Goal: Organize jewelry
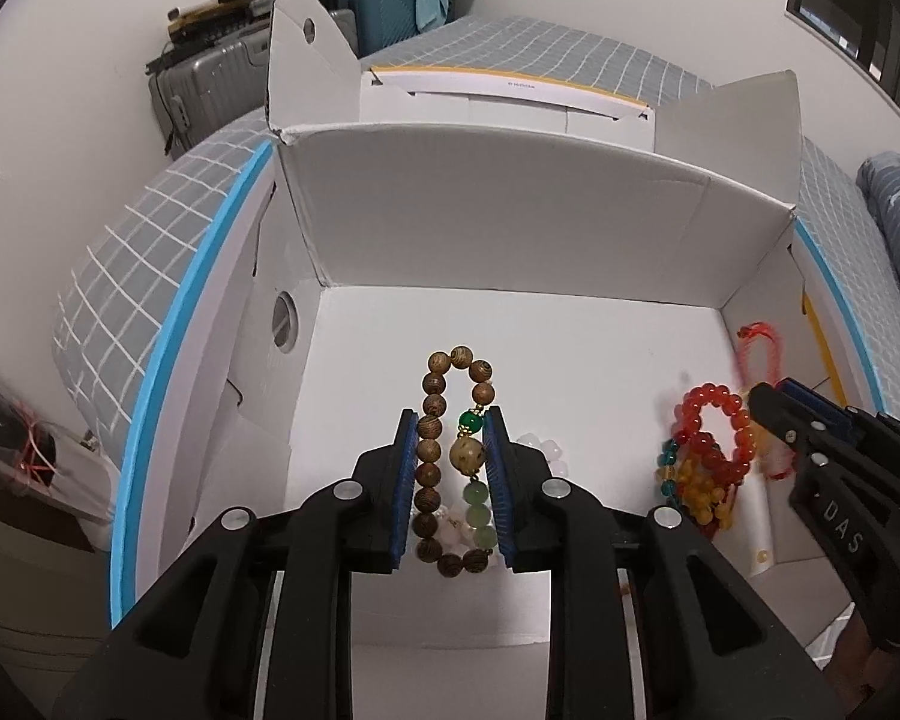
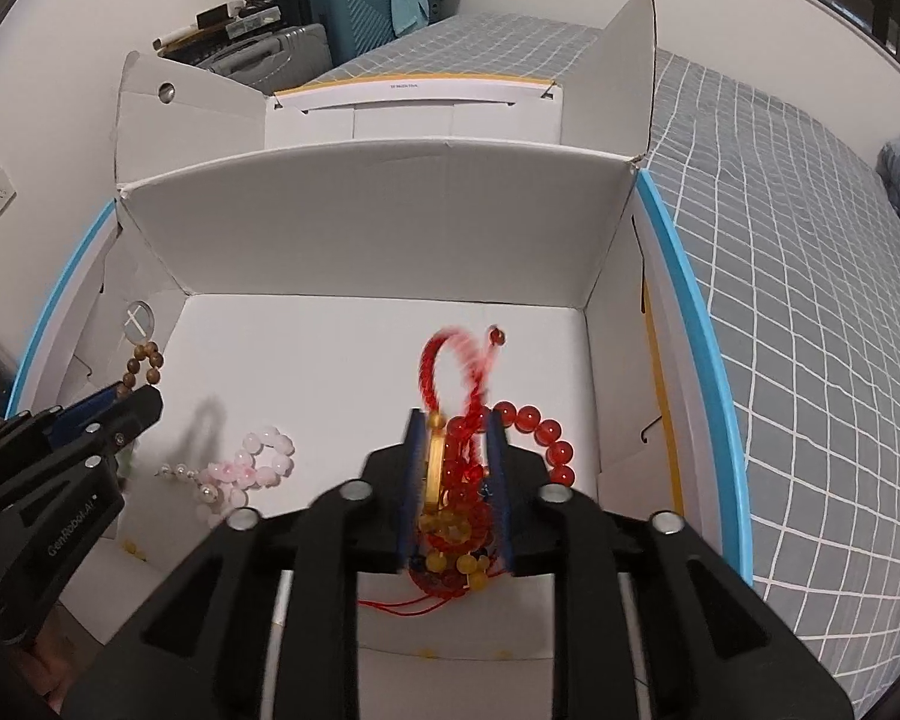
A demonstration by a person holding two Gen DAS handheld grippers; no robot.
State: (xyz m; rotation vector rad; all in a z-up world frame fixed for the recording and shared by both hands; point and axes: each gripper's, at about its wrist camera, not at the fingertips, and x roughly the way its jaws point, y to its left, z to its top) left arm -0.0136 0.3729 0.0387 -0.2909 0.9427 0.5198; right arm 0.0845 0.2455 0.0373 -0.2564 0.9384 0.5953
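My left gripper is shut on a brown wooden bead bracelet with green beads, held above the floor of a white cardboard box. It also shows at the left of the right wrist view. My right gripper is shut on a red braided cord bracelet with gold pieces, blurred by motion. It also shows at the right of the left wrist view. A red-orange bead bracelet and yellow beads lie at the box's right. A pink bead bracelet lies at the box's left.
The box stands on a bed with a grey checked cover. Its flaps stand up at the back and sides. Suitcases are stacked at the far wall. A blue-edged board flanks the box.
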